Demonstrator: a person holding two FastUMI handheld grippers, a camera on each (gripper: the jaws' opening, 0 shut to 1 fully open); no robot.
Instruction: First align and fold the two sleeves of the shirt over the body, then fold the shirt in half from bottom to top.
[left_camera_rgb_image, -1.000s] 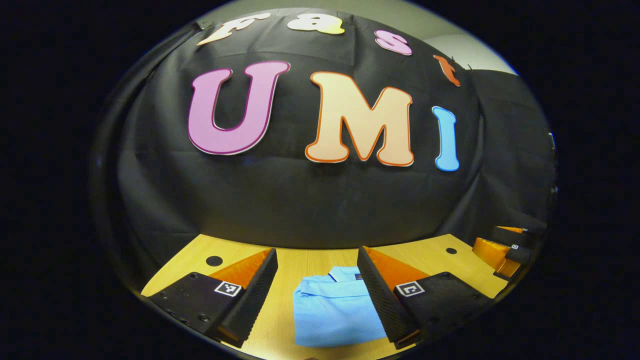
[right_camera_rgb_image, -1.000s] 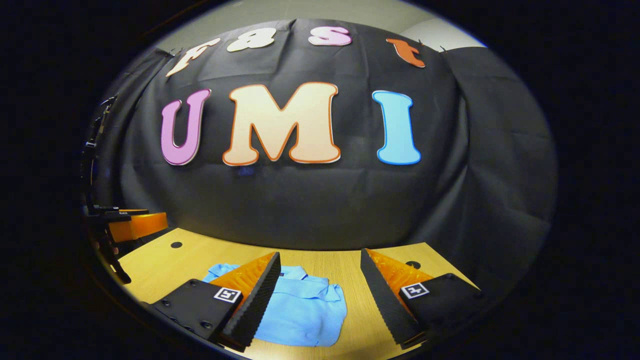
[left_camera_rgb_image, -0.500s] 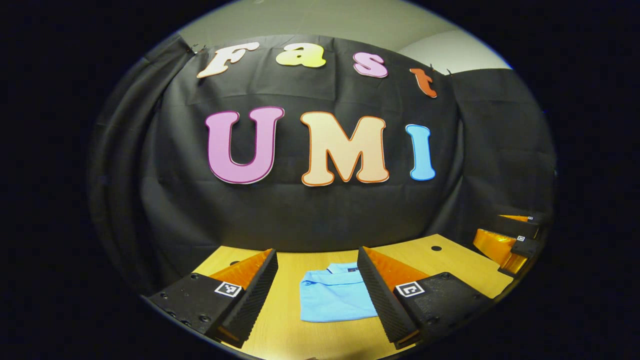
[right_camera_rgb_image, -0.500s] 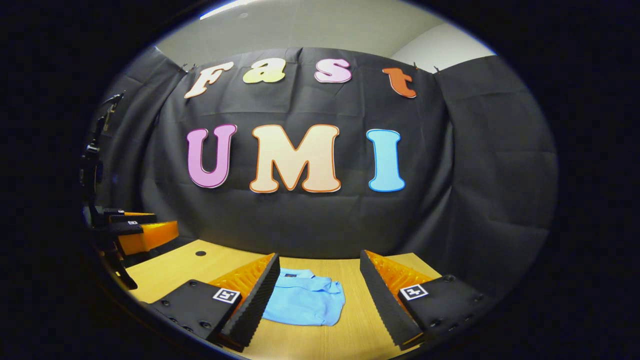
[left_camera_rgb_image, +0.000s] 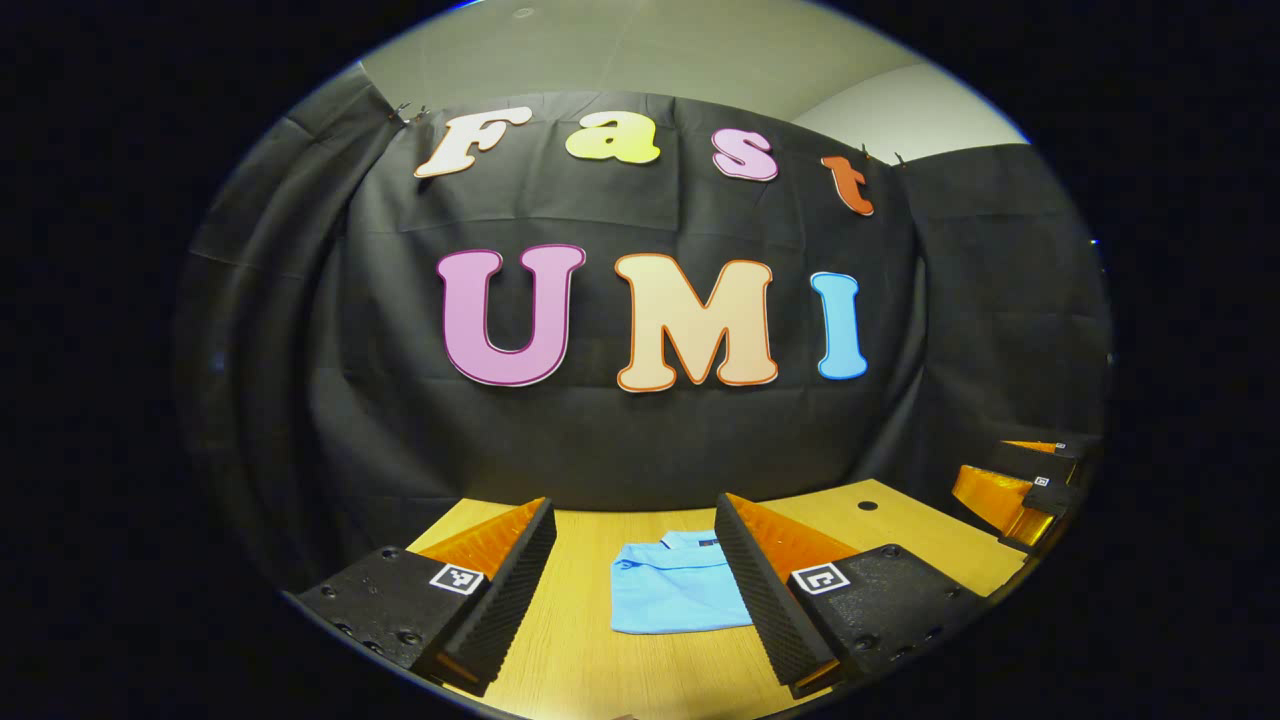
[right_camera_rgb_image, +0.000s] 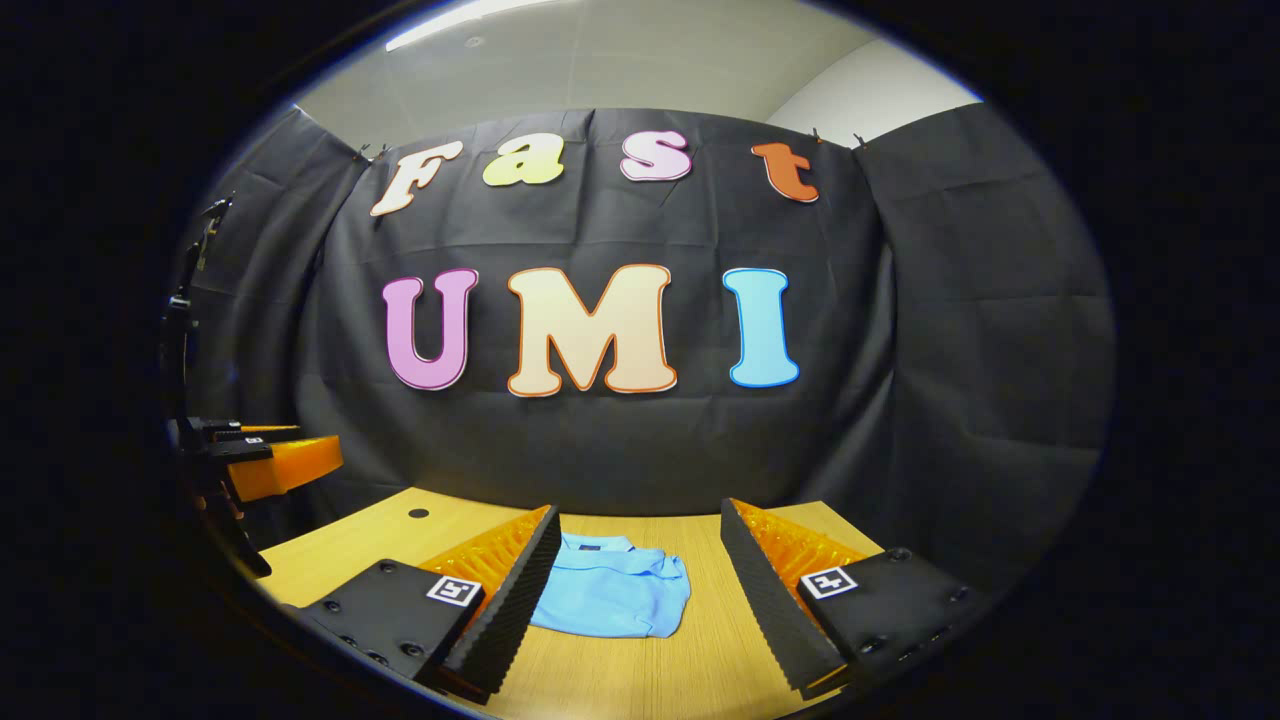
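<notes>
Folded blue shirt (left_camera_rgb_image: 678, 597) on wooden table (left_camera_rgb_image: 900, 525).
Left gripper (left_camera_rgb_image: 634, 590) and right gripper (right_camera_rgb_image: 640, 590): fingers wide apart (holding nothing), above the table.

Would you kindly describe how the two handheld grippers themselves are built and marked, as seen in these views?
Each gripper, the left gripper and the right gripper, has two long wedge-shaped jaws lined with ribbed, sawtooth-textured pads. Each jaw sits on a dark, speckled flat block with visible screws, and each block bears a small square black-and-white fiducial marker. I see no cables, hands or sleeves.
</notes>
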